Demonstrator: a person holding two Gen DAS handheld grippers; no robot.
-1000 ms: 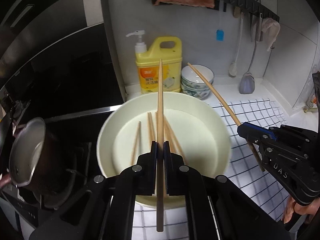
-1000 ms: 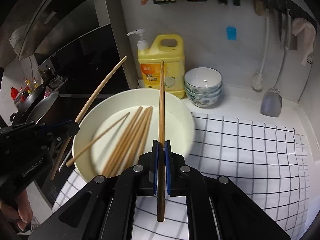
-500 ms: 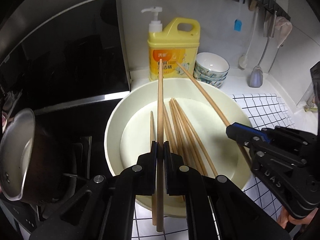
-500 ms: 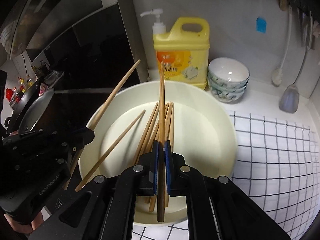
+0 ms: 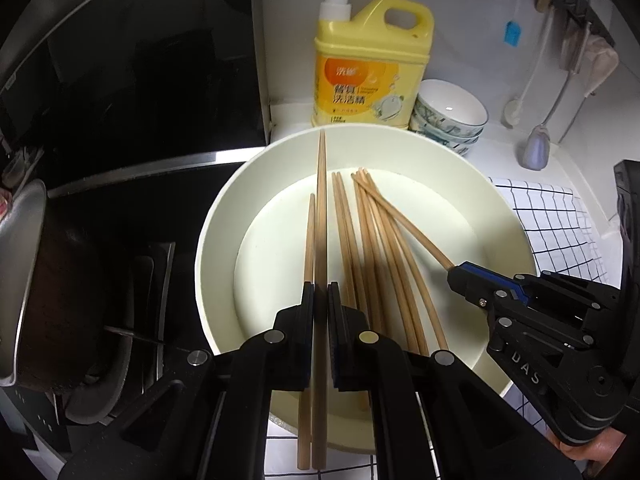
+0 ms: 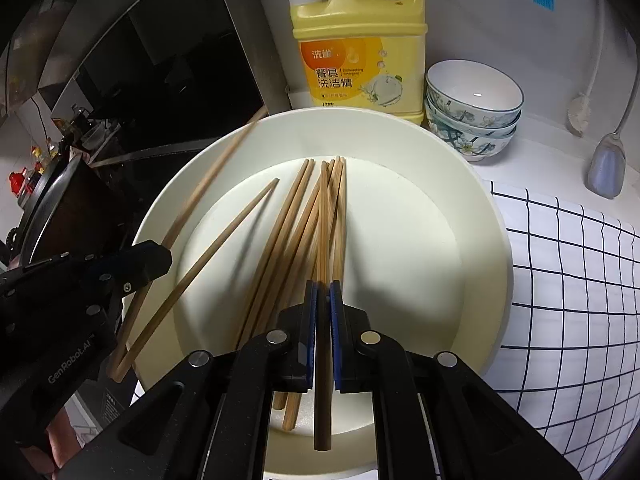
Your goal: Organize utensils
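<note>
two grippers, the left gripper [image 5: 319,300] and right gripper [image 6: 323,300], each clamp one chopstick [image 5: 320,216] lengthwise above the cream bowl [image 5: 400,140] just ahead, seemingly to lay it alongside the loose chopsticks [image 6: 296,224] below.

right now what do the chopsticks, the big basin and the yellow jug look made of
Chopsticks: probably bamboo or wood, tan and matte, with faint lengthwise grain.
Basin: cream, smooth, dull sheen; likely plastic, possibly enamel or ceramic.
Yellow jug: glossy moulded plastic with a built-in handle and white pump.
</note>
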